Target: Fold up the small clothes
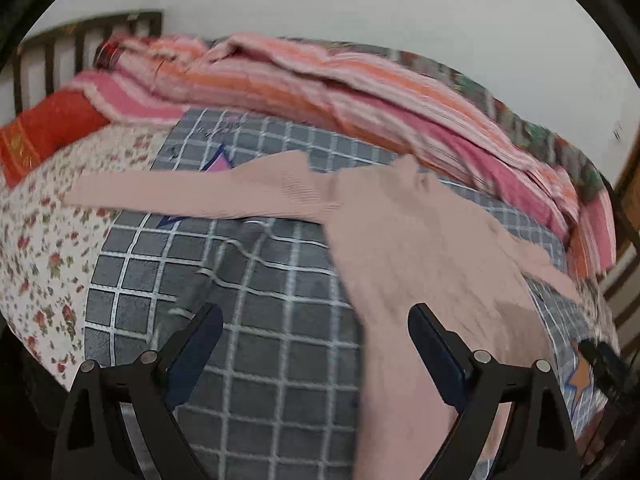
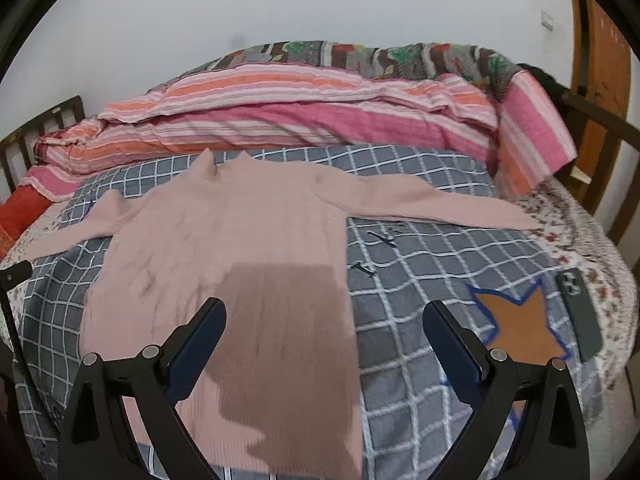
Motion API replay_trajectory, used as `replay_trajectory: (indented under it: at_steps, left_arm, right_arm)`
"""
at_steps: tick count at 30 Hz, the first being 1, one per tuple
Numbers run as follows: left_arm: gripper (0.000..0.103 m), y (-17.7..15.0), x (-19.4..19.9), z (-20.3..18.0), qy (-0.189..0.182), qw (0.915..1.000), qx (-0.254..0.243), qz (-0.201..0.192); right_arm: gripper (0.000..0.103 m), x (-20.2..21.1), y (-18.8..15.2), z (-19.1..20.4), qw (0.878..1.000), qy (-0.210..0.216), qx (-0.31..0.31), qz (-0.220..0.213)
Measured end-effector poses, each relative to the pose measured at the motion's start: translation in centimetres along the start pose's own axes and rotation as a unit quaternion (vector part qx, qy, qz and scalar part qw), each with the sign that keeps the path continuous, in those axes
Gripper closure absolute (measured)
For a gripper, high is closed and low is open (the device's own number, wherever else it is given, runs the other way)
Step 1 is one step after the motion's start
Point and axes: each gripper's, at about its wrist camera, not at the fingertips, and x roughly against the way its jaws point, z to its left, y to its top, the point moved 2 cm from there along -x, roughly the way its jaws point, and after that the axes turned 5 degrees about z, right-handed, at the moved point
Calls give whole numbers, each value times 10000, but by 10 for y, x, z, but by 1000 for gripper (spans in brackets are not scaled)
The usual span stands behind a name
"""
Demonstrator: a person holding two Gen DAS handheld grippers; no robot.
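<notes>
1. Garment: a pink sweater (image 2: 224, 240) lies flat on the grey checked blanket (image 2: 420, 240), both sleeves spread outward, neck toward the striped bedding (image 2: 280, 120).
2. Left gripper (image 1: 316, 320): jaws spread wide, holding nothing, hovering above the blanket beside the sweater's edge.
3. Right gripper (image 2: 324, 316): jaws spread wide, empty, positioned over the hem region.
4. Progress: no fold is visible; sleeves and body remain to be folded. The left view is blurred, so small creases cannot be confirmed.
5. A phone (image 2: 580, 312) rests near the bed edge.
</notes>
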Motion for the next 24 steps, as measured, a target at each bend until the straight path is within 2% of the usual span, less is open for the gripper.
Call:
replay_trajectory:
  at_steps: [5,7,11,15,21,24]
  left_arm:
    - [10,27,-30,49,15,9984,568,7]
    - [12,38,-43,66,85,9972,745,45]
    - [24,60,-76,103,378,9920,1176,251]
    - [30,72,-101,132,373,9861,1566,404]
    - [39,90,-117,171,525,9751,2150,138]
    - [45,98,-129,179,799,9732,2154,48]
  right_arm:
    - [6,-33,7,2,9999,-44,-40,93]
    - [6,-47,11,3,9999,86,-50,108]
    - [6,-69,19,7,9996,245,-102,138]
    - [9,-89,29,15,9994,250,-46,233]
    - [10,-101,38,17,9988,310,34,376]
    - [10,-101,42,15,9986,351,8,393]
